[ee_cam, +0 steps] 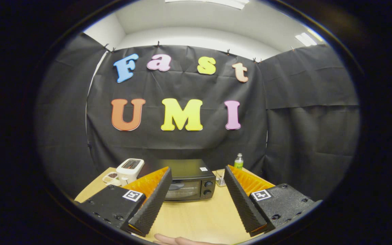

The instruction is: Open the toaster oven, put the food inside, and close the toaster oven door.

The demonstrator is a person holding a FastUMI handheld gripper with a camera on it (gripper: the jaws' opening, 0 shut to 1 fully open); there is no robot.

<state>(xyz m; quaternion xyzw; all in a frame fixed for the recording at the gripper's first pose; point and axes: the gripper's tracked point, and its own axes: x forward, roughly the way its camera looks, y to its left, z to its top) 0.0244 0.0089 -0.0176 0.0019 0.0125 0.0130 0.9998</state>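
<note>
My fingers [196,177] are spread wide, empty, short of the toaster oven [189,183]. Door's closed. I'd come in level toward its handle [176,186].

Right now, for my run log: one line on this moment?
gripper: open, holding nothing | toaster oven: door closed, beyond the fingers | stage: not yet opened

The surface [196,217] looks like pale wood with a smooth, slightly shiny finish, and the toaster oven [189,182] at twelve o'clock beyond the wide-apart tongs [194,180] has a dark matt metal shell and a glossy glass door. The toaster [129,169] at ten o'clock is smooth glossy plastic. The bottle [238,161] at one o'clock looks like clear plastic, and the tongs' fingers [242,200] carry a rough ribbed matt face.
</note>
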